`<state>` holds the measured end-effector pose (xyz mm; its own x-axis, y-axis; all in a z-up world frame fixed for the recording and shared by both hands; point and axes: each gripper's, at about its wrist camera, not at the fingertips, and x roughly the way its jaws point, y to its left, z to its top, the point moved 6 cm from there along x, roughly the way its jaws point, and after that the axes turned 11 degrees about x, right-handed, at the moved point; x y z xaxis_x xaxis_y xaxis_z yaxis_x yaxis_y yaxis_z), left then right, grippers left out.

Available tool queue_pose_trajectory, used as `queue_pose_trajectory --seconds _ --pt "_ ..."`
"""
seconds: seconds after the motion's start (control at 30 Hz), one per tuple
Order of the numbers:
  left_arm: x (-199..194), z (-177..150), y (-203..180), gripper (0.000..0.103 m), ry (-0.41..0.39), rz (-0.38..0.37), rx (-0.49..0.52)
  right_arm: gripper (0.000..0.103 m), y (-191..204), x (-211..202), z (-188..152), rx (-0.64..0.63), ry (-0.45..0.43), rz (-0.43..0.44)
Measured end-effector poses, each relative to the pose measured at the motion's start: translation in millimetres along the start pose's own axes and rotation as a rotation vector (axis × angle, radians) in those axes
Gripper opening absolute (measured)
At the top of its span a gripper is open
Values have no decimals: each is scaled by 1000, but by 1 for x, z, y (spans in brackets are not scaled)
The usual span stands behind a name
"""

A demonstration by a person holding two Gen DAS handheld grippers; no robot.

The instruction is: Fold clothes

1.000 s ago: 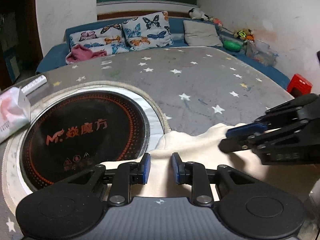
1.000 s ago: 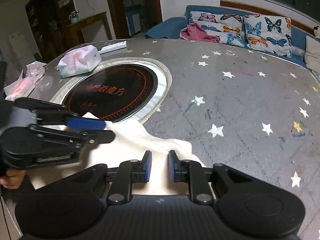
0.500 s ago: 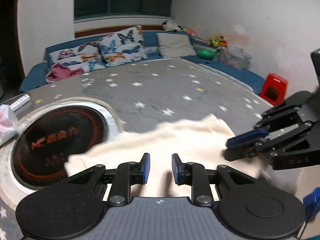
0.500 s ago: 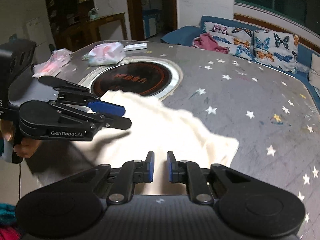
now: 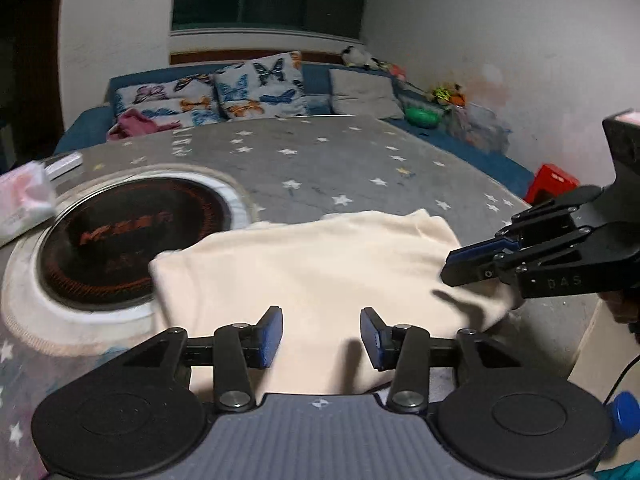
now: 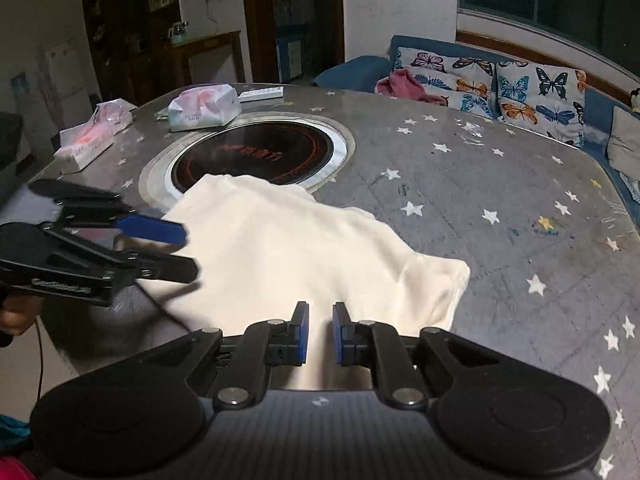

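Cream garment [image 5: 320, 264] lies on table [image 5: 320, 168], left tongs [image 5: 321, 332] parted above.

The left gripper [image 5: 321, 336] points forward, with its 2 blue-padded fingers spread wide apart and nothing between them. Seen from the right wrist camera, the same left gripper [image 6: 188, 251] comes in from the left side, its 2 fingers one above the other with a clear gap between the tips. A hand [image 6: 14, 314] holds its handle at the left edge.

The right gripper [image 6: 321, 332] has its 2 fingers close together, with a narrow gap between the pads. In the left wrist view the right gripper [image 5: 450, 268] reaches in from the right side, and its fingertips look nearly closed.
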<state>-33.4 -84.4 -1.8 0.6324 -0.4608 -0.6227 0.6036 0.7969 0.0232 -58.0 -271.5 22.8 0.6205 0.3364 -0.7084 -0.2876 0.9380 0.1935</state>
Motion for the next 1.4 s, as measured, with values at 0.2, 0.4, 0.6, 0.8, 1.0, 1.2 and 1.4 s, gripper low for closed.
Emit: queue_pose_trajectory --seconds 0.2,0.4,0.6,0.8,1.0,1.2,1.4 --pt "-8 -21 24 48 28 13 -84 11 -9 15 -2 34 23 3" --pt "-12 -19 34 49 17 36 -114 11 -22 19 11 72 6 -28" --pt "-11 -22 37 49 33 49 -109 12 -41 30 24 134 -17 -68" --pt "-10 -8 44 51 23 72 -101 12 -46 35 40 170 -48 -73" --pt "10 1 57 51 51 85 -123 12 -38 62 46 173 -19 -67" --pt "23 13 65 51 71 99 -117 12 -32 66 53 167 -16 -93" --pt "44 33 66 51 67 103 -110 12 -18 77 63 158 -27 -72"
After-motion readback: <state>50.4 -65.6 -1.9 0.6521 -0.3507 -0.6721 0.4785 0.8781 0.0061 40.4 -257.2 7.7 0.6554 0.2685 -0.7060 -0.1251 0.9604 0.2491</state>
